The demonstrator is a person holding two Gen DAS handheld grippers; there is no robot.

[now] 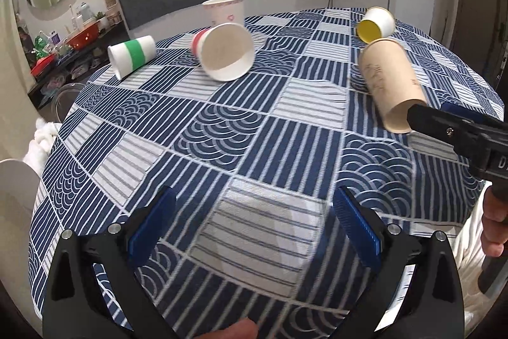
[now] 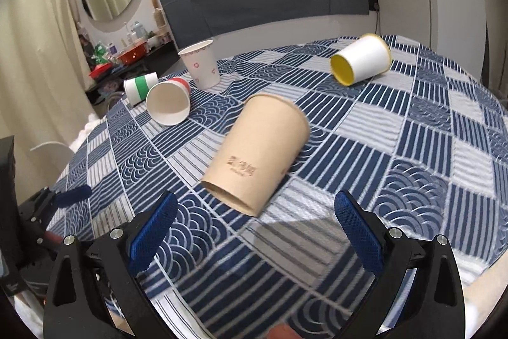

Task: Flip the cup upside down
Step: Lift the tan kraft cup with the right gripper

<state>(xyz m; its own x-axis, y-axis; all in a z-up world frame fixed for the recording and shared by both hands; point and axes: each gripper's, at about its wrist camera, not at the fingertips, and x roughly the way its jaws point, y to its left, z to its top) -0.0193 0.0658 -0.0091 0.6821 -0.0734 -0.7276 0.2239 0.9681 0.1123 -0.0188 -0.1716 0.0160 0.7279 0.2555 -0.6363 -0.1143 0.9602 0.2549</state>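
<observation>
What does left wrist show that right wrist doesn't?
Only left wrist: the right tool from outside, coming in from the right edge at the brown cup's near end, and the hand holding it.

Only right wrist: heart prints on the upright white cup, the stamped mark on the brown cup's side, and the left tool at the left edge.

Both: five paper cups on the blue patterned tablecloth, four tipped or lying, among them the green-band cup, red-band cup and yellow-lined cup.
</observation>
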